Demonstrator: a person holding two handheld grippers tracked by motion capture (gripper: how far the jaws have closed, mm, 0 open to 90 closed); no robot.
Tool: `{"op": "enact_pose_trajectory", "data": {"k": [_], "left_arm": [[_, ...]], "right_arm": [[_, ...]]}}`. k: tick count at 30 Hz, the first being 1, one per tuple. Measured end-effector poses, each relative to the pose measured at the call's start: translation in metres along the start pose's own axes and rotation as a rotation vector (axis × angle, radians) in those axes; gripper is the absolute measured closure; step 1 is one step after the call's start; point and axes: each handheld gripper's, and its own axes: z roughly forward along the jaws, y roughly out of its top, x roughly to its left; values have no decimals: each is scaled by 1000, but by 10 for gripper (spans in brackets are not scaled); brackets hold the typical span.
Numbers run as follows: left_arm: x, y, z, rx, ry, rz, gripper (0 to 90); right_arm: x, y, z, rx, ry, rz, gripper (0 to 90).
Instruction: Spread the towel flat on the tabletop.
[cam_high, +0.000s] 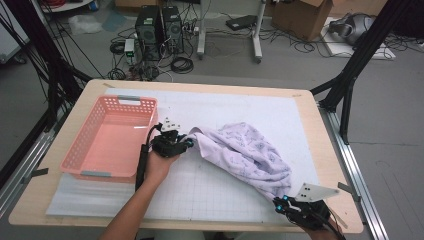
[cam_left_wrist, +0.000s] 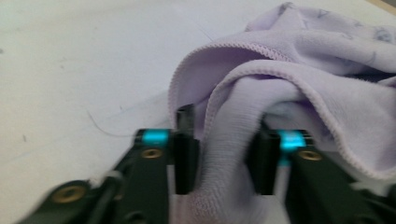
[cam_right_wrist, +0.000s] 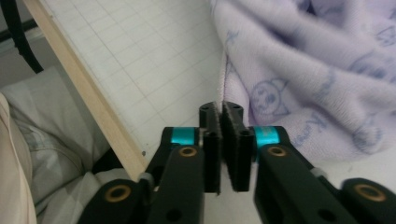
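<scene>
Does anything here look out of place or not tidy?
Only the lilac cloth: it lies crumpled in a heap on the white mat, not flat. Both tongs grip it by an edge. The pink basket sits straight.

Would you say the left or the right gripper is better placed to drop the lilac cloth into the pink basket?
Left: the left gripper holds the lilac cloth beside the pink basket; the right gripper is at the near edge.
</scene>
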Motion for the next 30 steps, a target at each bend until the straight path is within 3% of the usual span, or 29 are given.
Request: {"op": "enact_pose_trajectory", "data": {"k": [1,2,3,4,5,6,8,12,15,20,22,24,25,27,30], "left_arm": [[-1,0,-2,-8,-10,3,613],[-3,1,-6,-27,-14,10,541],[-9,4,-13,-62,-34,44,529],[-12,5,-15,-70,-60,66,530],[-12,5,-15,-70,-60,66,533],[-19,8,-19,-84,-95,106,533],[-24,12,-22,-107,-106,117,546],[-27,16,-27,-122,-103,112,541],[-23,14,-27,-87,-89,119,535],[-16,7,-25,-49,-75,100,526],[-13,5,-24,-35,-74,97,512],[-11,3,-23,-24,-74,94,491],[-10,2,-23,-23,-74,87,474],[-8,1,-23,-15,-75,83,451],[-4,-2,-22,6,-60,54,393]], "right_arm": [[0,0,0,0,0,0,759],[-3,1,-6,-52,-8,30,684],[-5,2,-9,-86,-20,44,656],[-8,4,-12,-115,-32,59,651],[-11,7,-15,-139,-50,74,637],[-14,9,-17,-161,-72,90,619],[-23,15,-19,-183,-123,115,596],[-43,30,-4,-165,-183,144,523],[-56,44,21,-126,-176,141,485],[-68,68,74,-31,-114,119,481],[-71,75,92,39,-106,88,571],[-76,84,100,71,-74,59,827],[-79,89,101,57,-75,57,847],[-89,103,99,3,-57,101,855],[-107,125,94,-90,-79,163,854]]}}
